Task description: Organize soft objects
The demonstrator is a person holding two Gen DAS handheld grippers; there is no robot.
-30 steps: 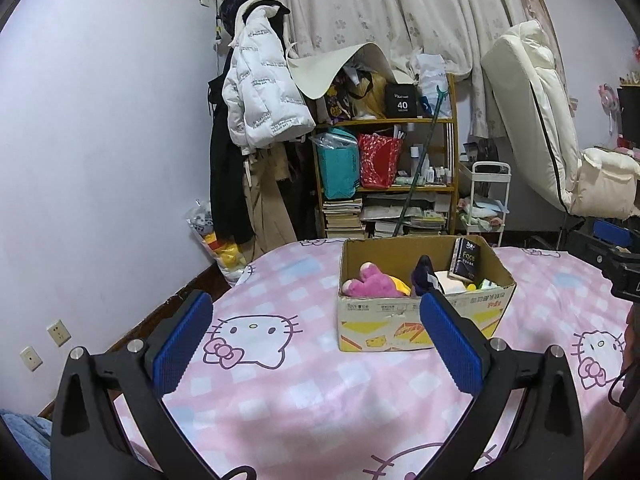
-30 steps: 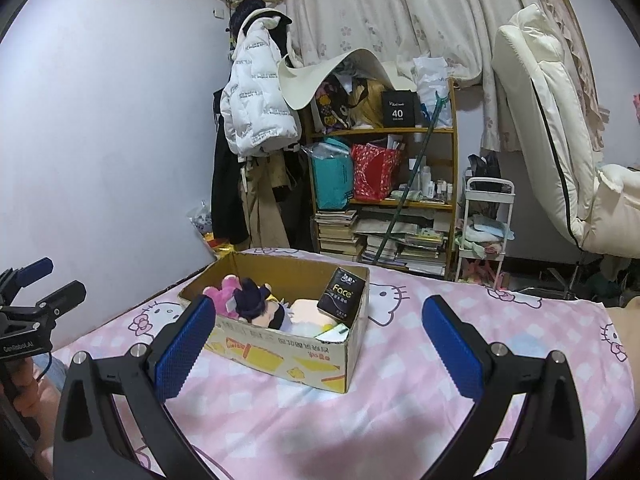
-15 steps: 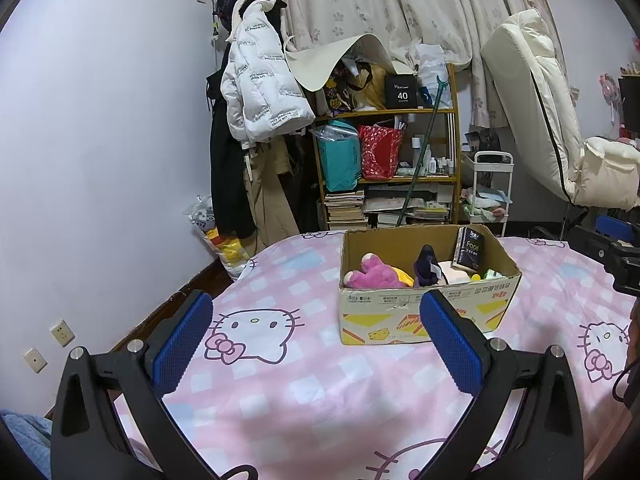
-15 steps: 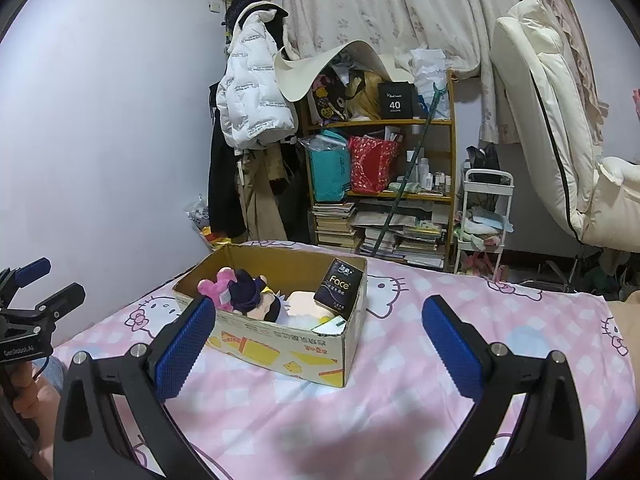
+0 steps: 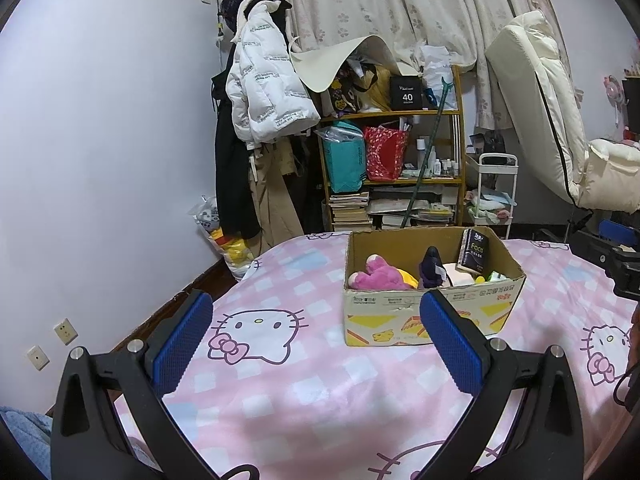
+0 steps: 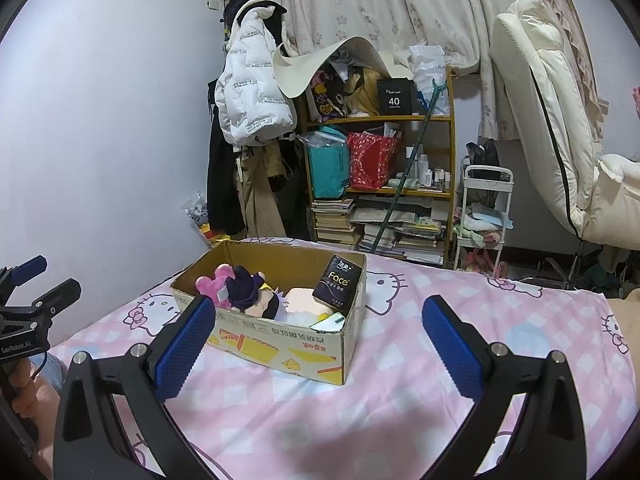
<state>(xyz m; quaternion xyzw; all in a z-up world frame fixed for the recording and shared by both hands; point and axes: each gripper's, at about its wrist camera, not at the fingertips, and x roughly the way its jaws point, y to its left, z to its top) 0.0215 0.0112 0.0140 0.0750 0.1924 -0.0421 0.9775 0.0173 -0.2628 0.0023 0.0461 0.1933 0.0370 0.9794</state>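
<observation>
An open cardboard box (image 5: 428,316) (image 6: 280,344) sits on a pink Hello Kitty bedspread (image 5: 312,392) (image 6: 400,392). Inside lie a pink plush toy (image 5: 376,278) (image 6: 210,285), a dark-haired plush doll (image 5: 431,266) (image 6: 252,294), a black tissue pack marked Face (image 5: 474,250) (image 6: 340,286) and pale soft items. My left gripper (image 5: 316,340) hovers open and empty in front of the box. My right gripper (image 6: 316,340) is also open and empty, with the box just beyond its left finger. The other gripper shows at each view's edge.
A cluttered wooden shelf (image 5: 396,168) (image 6: 380,176) with bags and books stands beyond the bed. Coats (image 5: 264,92) hang at the wall on the left. A cream reclining chair (image 6: 560,140) and a small white cart (image 6: 484,216) stand at the right.
Both views have tilted slightly, so the box sits a little lower in frame. Both grippers stay open and empty; nothing in the box has moved.
</observation>
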